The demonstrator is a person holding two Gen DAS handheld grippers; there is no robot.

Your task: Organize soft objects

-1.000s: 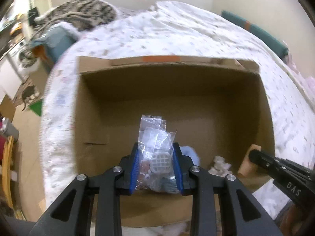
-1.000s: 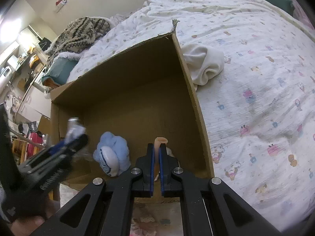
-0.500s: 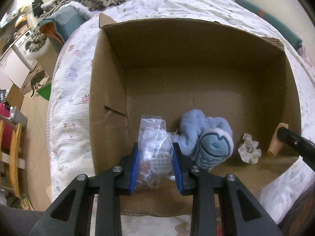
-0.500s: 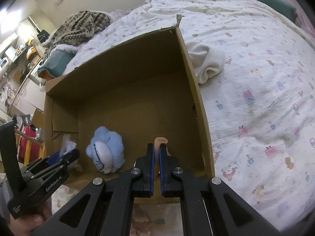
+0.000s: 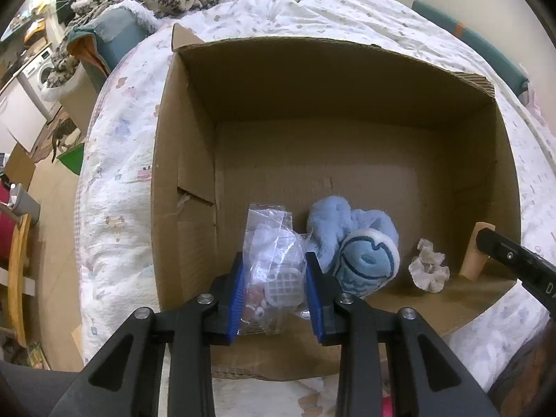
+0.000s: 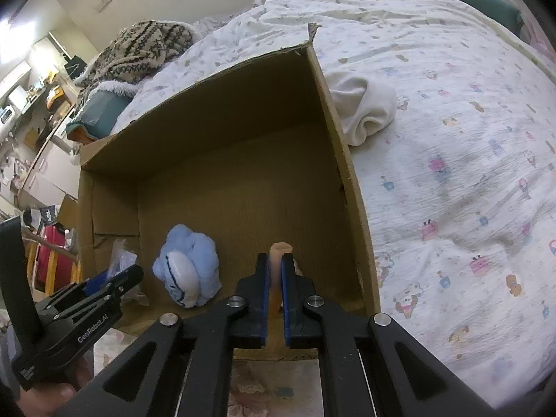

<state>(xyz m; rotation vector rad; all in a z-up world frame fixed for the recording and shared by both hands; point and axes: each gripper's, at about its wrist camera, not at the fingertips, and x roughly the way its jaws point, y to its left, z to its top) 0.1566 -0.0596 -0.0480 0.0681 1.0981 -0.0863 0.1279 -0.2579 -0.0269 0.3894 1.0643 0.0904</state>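
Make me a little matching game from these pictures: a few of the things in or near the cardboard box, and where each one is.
Things:
1. clear plastic bag
2. blue plush toy
3. peach-coloured piece
4. white cloth

Places:
A. on the bedsheet, outside the box wall
B. clamped between the right gripper's pads
C. clamped between the left gripper's pads
D. lying loose on the box floor

Pairs: 1-C, 2-D, 3-B, 4-A
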